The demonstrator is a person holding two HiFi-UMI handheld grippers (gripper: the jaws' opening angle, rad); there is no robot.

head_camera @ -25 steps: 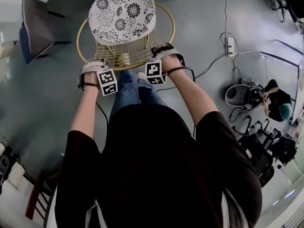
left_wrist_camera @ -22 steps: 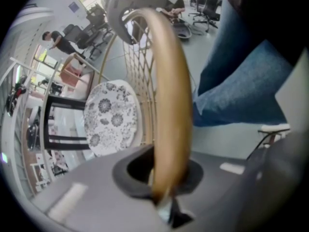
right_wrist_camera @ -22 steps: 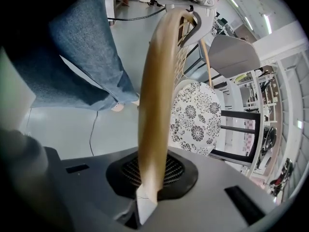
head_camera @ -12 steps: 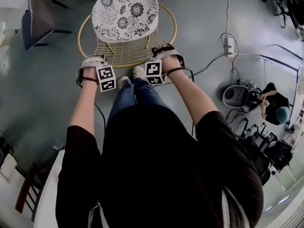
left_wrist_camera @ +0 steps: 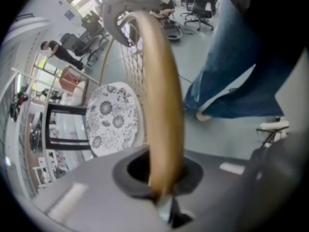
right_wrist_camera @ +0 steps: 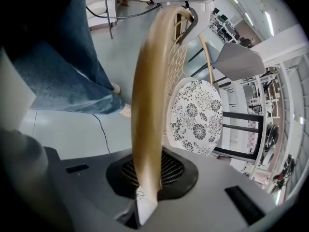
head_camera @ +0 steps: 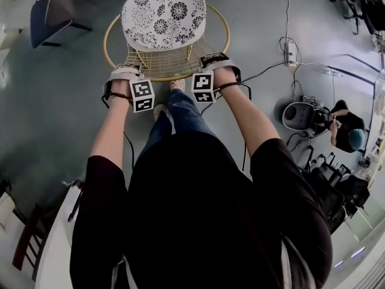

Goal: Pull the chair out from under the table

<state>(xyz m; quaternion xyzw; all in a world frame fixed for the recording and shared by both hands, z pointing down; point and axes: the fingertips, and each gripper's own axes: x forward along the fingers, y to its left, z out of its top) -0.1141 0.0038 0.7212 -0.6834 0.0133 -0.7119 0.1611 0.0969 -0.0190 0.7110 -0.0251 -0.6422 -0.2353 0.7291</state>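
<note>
The left gripper (head_camera: 124, 76) and the right gripper (head_camera: 219, 63) each have their fingers clamped on the chair (head_camera: 163, 14) by its tan hoop (right_wrist_camera: 145, 91), which runs crosswise, with the seat beyond it.

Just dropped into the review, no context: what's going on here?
A person stands behind a wire chair with a floral cushion, a set of tongs in each hand. The left tongs and right tongs are both shut on the tan rim of its backrest, pointing steeply down. The chair sits on open grey floor, with no table over it.
</note>
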